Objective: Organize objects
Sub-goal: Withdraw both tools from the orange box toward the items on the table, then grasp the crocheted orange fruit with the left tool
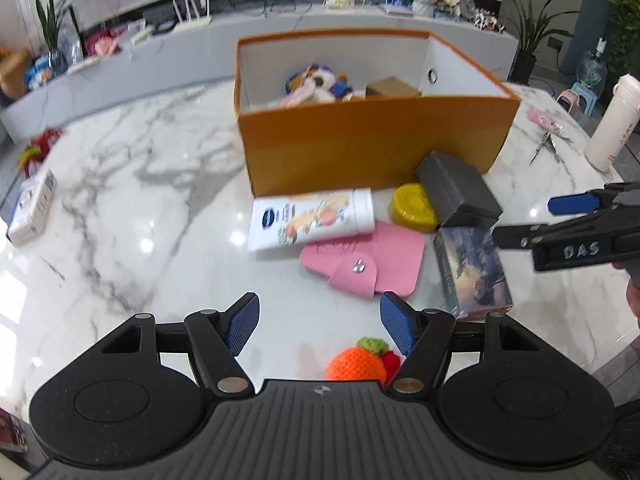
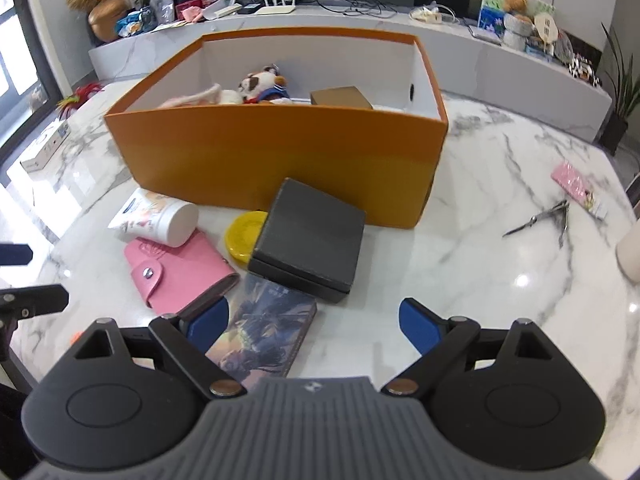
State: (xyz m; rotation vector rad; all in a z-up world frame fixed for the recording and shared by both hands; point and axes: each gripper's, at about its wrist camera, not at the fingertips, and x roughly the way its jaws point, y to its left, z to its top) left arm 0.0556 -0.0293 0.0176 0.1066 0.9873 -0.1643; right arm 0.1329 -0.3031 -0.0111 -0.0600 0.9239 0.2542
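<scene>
Both spread wide, holding nothing: left gripper (image 1: 318, 322) just behind pink wallet (image 1: 368, 258), right gripper (image 2: 314, 322) over picture box (image 2: 262, 334). All near orange box (image 2: 280, 160).

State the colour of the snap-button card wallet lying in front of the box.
Pink; the card wallet shows best in the right wrist view.
</scene>
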